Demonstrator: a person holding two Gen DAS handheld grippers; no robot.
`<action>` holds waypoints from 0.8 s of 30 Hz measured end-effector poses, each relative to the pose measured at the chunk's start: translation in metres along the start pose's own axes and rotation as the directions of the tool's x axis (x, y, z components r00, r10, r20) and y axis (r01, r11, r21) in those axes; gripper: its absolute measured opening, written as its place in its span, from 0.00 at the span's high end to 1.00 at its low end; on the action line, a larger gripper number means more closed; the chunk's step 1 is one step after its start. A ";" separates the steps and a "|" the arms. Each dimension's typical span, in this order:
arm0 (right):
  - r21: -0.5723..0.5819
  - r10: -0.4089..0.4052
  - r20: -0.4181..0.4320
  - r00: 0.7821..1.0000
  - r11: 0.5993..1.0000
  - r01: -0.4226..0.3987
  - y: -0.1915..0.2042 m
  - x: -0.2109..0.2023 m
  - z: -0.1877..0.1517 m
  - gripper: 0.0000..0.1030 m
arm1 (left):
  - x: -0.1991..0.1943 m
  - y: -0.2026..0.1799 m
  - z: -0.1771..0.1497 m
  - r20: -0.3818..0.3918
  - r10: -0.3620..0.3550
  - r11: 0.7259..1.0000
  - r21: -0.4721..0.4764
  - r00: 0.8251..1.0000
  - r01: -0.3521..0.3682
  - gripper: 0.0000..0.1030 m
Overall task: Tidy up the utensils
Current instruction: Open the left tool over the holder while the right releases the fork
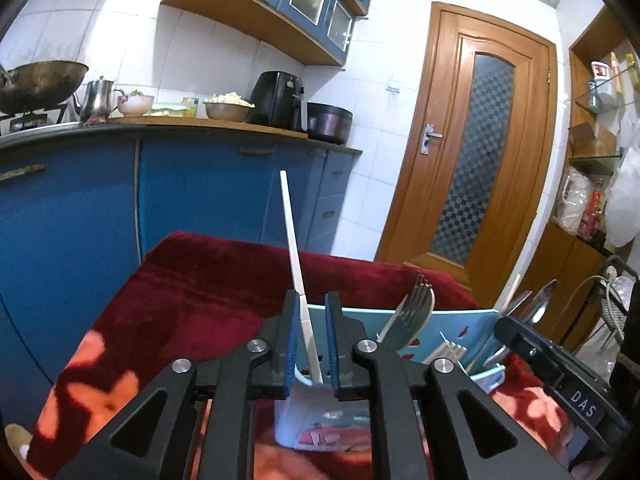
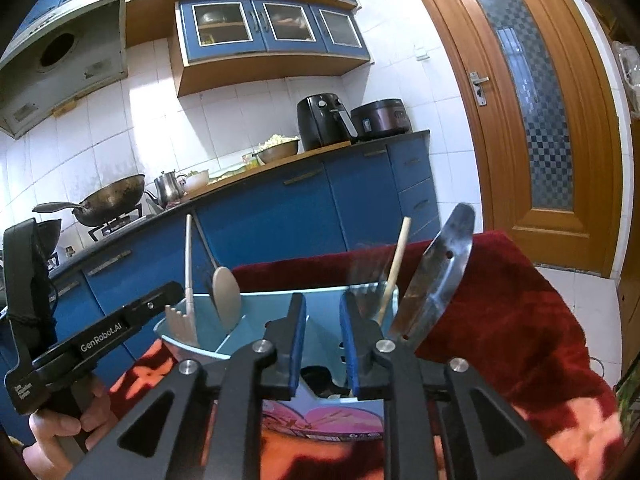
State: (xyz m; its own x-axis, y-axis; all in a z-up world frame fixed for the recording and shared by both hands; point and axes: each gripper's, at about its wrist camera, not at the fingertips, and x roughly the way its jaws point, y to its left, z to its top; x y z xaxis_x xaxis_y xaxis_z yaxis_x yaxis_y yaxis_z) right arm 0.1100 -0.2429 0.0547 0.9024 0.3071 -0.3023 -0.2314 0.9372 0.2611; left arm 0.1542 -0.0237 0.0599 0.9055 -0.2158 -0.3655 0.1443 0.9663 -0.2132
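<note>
Releasing cleanly matters now: the left hand-held gripper point(image 1: 310, 336) stands narrowly parted around the white utensil handle point(image 1: 294, 248), which leans inside the blue holder point(image 1: 460, 322); the right hand-held gripper point(image 2: 322, 344), slightly parted, holds nothing before that holder.

I list: glossy pale-blue plastic holder point(image 2: 320, 312); polished metal fork point(image 1: 416, 306); matt white plastic stick point(image 1: 292, 240); plain wooden stick point(image 2: 394, 268); plush red cloth point(image 2: 500, 320).
</note>
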 end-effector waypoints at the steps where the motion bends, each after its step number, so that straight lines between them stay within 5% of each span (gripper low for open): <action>1: 0.004 0.000 0.003 1.000 1.000 0.000 0.001 -0.003 0.001 0.80 | -0.003 0.000 0.000 -0.003 -0.002 1.000 -0.002 1.000 0.002 0.87; 24: 0.038 -0.035 -0.046 0.998 0.999 0.036 0.020 -0.074 -0.006 0.79 | -0.073 -0.012 -0.011 -0.117 -0.028 0.999 0.029 0.993 0.031 0.86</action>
State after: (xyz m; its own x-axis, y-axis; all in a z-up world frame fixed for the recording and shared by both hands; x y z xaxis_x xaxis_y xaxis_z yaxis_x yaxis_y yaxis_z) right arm 0.0362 -0.2459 0.0768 0.8920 0.2819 -0.3533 -0.1845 0.9407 0.2848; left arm 0.0822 -0.0208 0.0795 0.8480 -0.2573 -0.4633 0.1841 0.9628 -0.1978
